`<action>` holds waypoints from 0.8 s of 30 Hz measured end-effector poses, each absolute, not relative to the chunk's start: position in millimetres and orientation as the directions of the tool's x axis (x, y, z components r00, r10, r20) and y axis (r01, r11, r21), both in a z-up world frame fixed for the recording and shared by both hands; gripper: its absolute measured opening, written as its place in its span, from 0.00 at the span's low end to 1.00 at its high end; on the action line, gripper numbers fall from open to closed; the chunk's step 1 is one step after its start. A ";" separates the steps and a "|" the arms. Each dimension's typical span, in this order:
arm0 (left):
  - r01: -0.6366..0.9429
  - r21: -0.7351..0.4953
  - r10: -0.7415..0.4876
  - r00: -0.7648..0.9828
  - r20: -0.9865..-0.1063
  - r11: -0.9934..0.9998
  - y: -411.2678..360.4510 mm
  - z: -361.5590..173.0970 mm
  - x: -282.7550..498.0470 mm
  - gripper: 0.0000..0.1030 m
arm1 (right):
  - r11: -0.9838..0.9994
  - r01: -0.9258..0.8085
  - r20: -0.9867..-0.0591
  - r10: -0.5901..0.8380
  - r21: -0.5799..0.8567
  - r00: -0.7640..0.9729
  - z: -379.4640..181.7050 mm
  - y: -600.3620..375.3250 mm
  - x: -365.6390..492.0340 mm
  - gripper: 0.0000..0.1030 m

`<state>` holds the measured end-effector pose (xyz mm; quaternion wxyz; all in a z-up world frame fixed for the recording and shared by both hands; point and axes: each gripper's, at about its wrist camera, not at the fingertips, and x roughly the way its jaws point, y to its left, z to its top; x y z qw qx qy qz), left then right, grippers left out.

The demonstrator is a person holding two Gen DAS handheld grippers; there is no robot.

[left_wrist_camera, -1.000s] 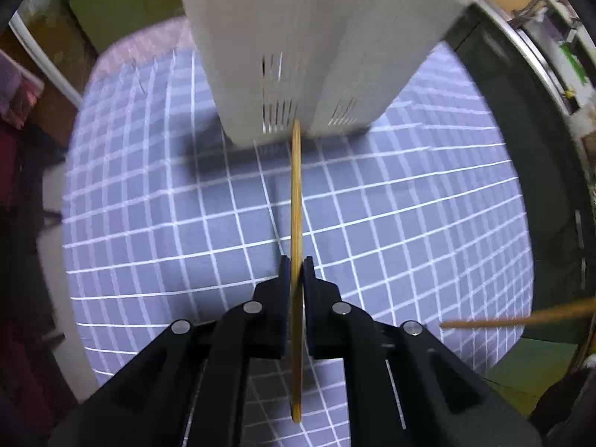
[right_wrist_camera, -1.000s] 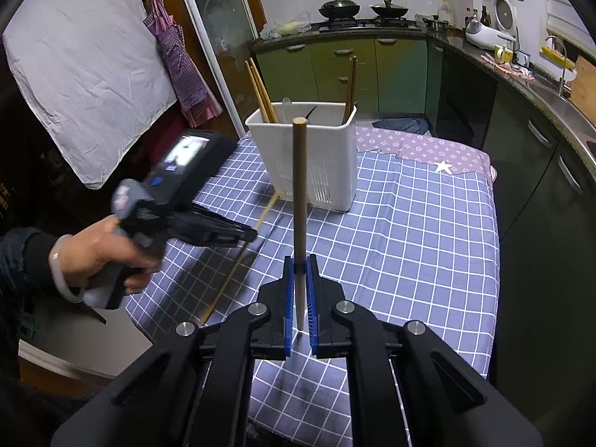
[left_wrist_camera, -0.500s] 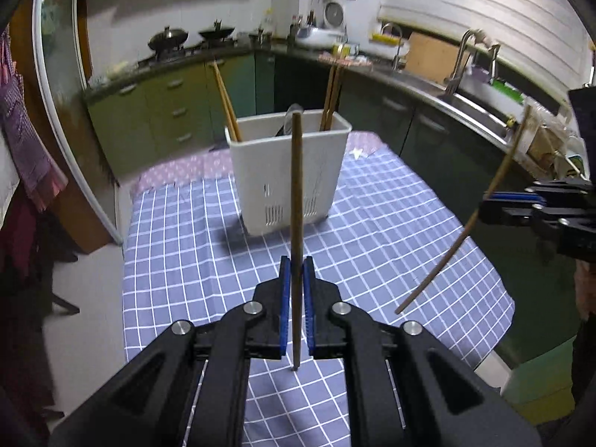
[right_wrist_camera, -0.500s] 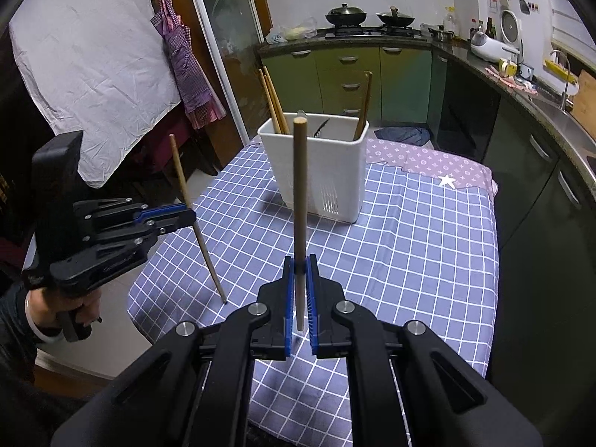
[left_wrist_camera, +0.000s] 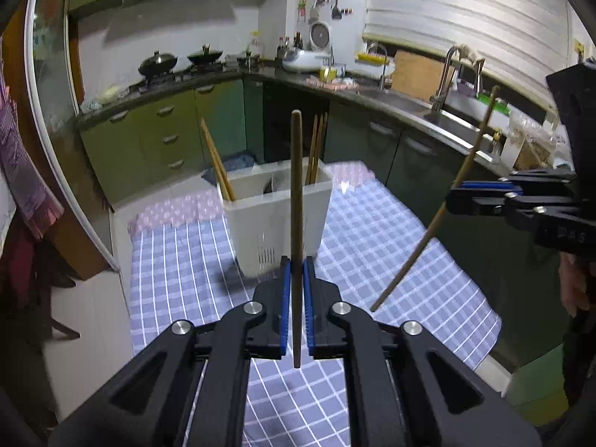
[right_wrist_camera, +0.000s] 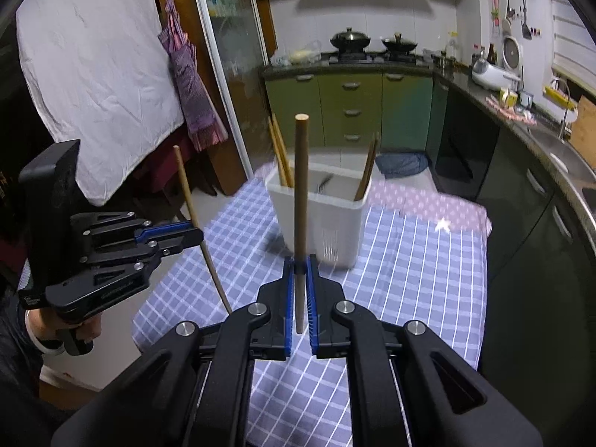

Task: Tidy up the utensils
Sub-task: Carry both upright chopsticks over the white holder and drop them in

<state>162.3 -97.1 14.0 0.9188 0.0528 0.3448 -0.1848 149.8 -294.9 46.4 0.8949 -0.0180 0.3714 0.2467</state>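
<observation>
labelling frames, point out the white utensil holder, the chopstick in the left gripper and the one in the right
white utensil holder (right_wrist_camera: 337, 223): right wrist view, front wall
left gripper's chopstick (left_wrist_camera: 297, 193): left wrist view, mid shaft
right gripper's chopstick (right_wrist_camera: 301, 186): right wrist view, mid shaft

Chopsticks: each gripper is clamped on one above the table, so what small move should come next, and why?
Probably carry the left gripper forward until its chopstick hangs over the white holder, then lower it in. Both grippers are shut on chopsticks held clear of the checked cloth, the right gripper with its own chopstick, and the holder already has chopsticks standing in it.
</observation>
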 end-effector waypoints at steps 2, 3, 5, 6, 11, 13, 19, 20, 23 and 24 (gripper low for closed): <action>0.379 -0.022 -0.308 0.716 -0.626 0.925 -97.5 37.5 166.5 0.07 | 0.878 -0.453 -0.655 0.434 0.154 0.618 60.6 -296.1 157.1 0.07; 0.380 -0.022 -0.312 0.723 -0.616 0.925 -97.8 46.4 168.4 0.07 | 0.877 -0.453 -0.643 0.440 0.160 0.626 69.3 -297.1 162.4 0.07; 0.378 -0.021 -0.318 0.747 -0.584 0.926 -97.0 72.5 176.9 0.07 | 0.883 -0.443 -0.614 0.439 0.158 0.656 86.9 -299.4 172.5 0.07; 0.375 -0.019 -0.319 0.758 -0.569 0.927 -95.7 81.7 180.5 0.07 | 0.884 -0.440 -0.604 0.438 0.157 0.666 94.7 -299.6 176.1 0.07; 0.355 -0.010 -0.319 0.828 -0.460 0.935 -92.2 128.4 206.3 0.07 | 0.897 -0.413 -0.534 0.429 0.158 0.729 129.8 -304.1 203.7 0.07; 0.347 -0.013 -0.319 0.847 -0.425 0.938 -91.9 137.2 222.3 0.07 | 0.904 -0.395 -0.524 0.418 0.162 0.742 133.7 -303.8 219.6 0.07; 0.301 0.030 -0.261 0.869 -0.421 0.953 -101.2 108.0 265.5 0.07 | 0.917 -0.353 -0.558 0.394 0.186 0.730 110.0 -299.1 275.3 0.07; 0.296 0.035 -0.252 0.866 -0.433 0.955 -101.9 98.6 273.2 0.07 | 0.918 -0.349 -0.561 0.392 0.187 0.729 104.9 -299.3 281.4 0.07; 0.279 0.035 -0.231 0.853 -0.467 0.960 -102.3 74.9 289.8 0.07 | 0.918 -0.343 -0.581 0.393 0.200 0.713 86.1 -296.3 298.7 0.07; 0.277 0.031 -0.230 0.849 -0.476 0.960 -101.2 69.2 293.5 0.07 | 0.919 -0.342 -0.589 0.390 0.198 0.707 79.4 -294.3 302.9 0.07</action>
